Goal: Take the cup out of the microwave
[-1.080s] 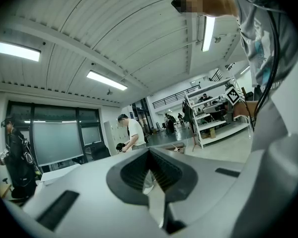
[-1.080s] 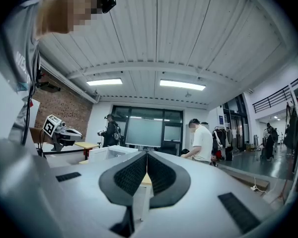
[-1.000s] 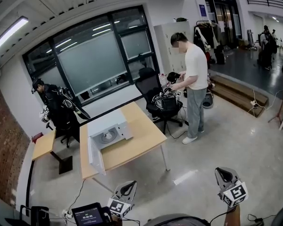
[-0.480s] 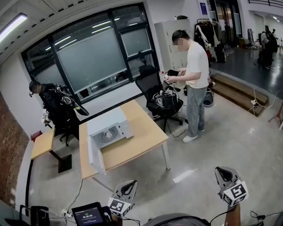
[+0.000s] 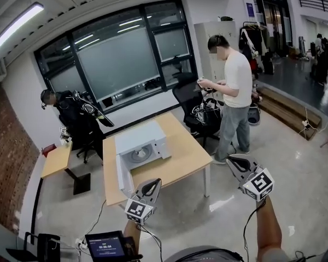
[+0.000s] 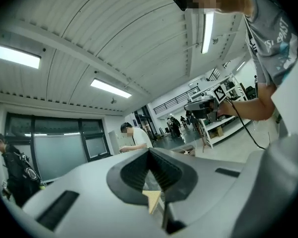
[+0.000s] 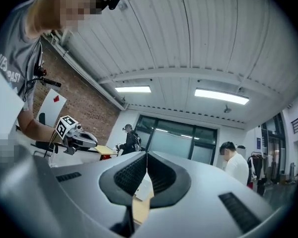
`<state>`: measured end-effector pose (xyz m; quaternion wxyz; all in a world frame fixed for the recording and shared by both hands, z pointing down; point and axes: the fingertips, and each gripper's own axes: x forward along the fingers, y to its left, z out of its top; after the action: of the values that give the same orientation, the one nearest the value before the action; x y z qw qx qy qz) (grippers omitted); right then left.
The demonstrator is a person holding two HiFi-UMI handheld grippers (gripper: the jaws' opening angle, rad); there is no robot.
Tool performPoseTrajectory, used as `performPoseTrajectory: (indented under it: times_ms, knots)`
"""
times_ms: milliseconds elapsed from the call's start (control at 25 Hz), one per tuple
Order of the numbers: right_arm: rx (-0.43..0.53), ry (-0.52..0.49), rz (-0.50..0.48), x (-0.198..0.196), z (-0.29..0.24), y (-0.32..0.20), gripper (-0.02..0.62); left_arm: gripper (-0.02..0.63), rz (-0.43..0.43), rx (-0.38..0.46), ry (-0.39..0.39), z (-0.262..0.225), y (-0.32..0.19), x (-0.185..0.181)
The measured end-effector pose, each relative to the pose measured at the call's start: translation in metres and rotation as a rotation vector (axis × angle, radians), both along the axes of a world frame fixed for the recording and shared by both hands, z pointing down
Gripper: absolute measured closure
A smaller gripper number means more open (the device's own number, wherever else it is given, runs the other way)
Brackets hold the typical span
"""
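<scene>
White microwave (image 5: 141, 140) on wooden table (image 5: 181, 158) — door open, round disc (image 5: 138, 156) inside — cup too small to tell.

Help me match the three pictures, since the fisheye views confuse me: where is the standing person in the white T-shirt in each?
Head view: the person in the white T-shirt stands upper right, beyond the wooden table.
Left gripper view: small, just left of centre.
Right gripper view: lower right.
Shared landmark: the big dark-framed window, picture-left of the person in all three.
</scene>
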<state>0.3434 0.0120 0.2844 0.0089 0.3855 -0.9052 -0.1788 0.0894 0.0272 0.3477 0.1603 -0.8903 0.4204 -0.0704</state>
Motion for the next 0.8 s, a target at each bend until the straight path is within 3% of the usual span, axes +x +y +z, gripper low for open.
performPoseTrajectory:
  times_ms: [160, 400, 600, 800]
  knots:
    - [0.016, 0.026, -0.071, -0.076, -0.012, -0.013, 0.583, 0.562, -0.042, 0.046, -0.018, -0.02, -0.003, -0.055]
    - [0.04, 0.071, -0.132, -0.181, -0.012, -0.023, 0.583, 0.563, -0.097, 0.071, 0.021, -0.03, 0.001, -0.149]
    - [0.038, 0.081, -0.185, -0.235, -0.011, -0.028, 0.583, 0.563, -0.138, 0.077, 0.043, -0.025, 0.01, -0.196]
    - [0.017, 0.093, -0.222, -0.266, 0.004, -0.032, 0.583, 0.563, -0.17, 0.071, 0.055, -0.013, 0.022, -0.219]
